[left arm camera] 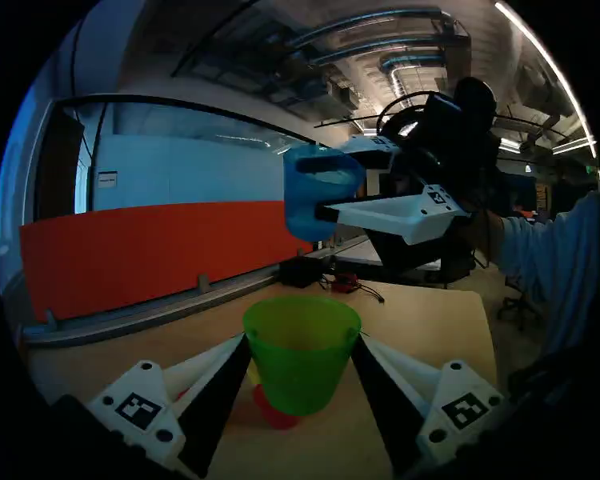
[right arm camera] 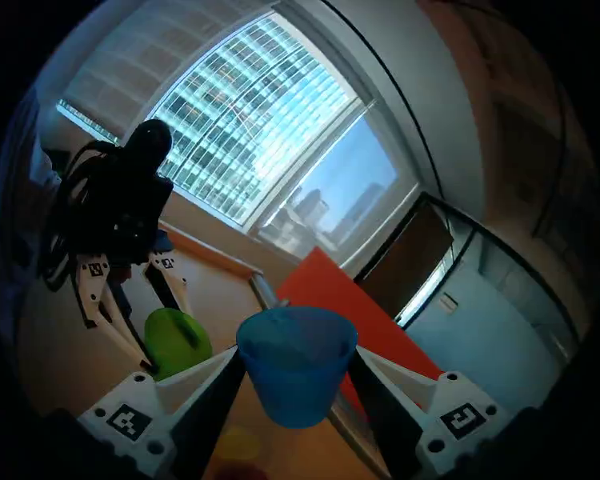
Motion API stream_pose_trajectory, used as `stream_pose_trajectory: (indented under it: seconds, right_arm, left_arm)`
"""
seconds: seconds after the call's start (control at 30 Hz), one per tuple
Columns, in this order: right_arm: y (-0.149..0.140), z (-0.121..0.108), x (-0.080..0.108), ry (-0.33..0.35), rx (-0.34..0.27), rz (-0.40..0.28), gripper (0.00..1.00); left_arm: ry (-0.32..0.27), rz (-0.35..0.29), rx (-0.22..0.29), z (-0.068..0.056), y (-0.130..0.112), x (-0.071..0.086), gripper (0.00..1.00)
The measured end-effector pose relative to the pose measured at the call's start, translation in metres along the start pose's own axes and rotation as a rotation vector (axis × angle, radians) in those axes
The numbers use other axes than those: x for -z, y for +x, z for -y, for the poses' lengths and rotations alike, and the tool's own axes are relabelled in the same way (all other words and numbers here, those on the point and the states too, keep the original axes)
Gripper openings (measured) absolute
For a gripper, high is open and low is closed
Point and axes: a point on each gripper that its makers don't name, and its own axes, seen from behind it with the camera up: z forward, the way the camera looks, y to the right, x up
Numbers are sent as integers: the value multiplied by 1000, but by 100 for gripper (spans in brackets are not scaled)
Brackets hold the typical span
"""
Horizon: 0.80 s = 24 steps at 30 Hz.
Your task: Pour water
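Left gripper view: at 6 o'clock the left gripper [left arm camera: 301, 340] clamps both sides of an upright translucent green plastic cup [left arm camera: 302, 368] above the light wooden table [left arm camera: 428, 320]; at 1 o'clock the right gripper [left arm camera: 326, 189] holds a translucent blue plastic cup [left arm camera: 308, 200] tipped sideways. Right gripper view: at 6 o'clock the right gripper's fingers [right arm camera: 208, 388] press both sides of the blue cup; at 8 o'clock the green cup sits between the left gripper's fingers.

raised cup [left arm camera: 320, 192] beyond lower cup [left arm camera: 302, 360], above table [left arm camera: 428, 320]

green cup [left arm camera: 302, 364]: upright | blue cup [left arm camera: 316, 192]: tilted, raised above green cup
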Motion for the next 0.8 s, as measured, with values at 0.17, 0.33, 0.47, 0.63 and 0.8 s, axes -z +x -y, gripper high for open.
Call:
stream_pose_trajectory:
  seconds: [0.17,0.33,0.47,0.63,0.8]
  right_arm:
    - [6,-4,-6,-6,62,6,89]
    - [9,-9,-12,-19,139,18,89]
    - [10,-11,-19,-27,197,32,89]
    - [13,-12,-25,-29,250,42,88]
    - [15,-15,-30,-38,295,47,88]
  left_arm:
    - [-3,-5,6,-1,0,1,86]
    - [-10,-5,10,-2,1,0,85]
    - [-14,-4,9,-4,1,-1,85]
    - [-26,-6,7,-7,2,-1,86]
    - [-33,-10,10,-8,4,-2,85]
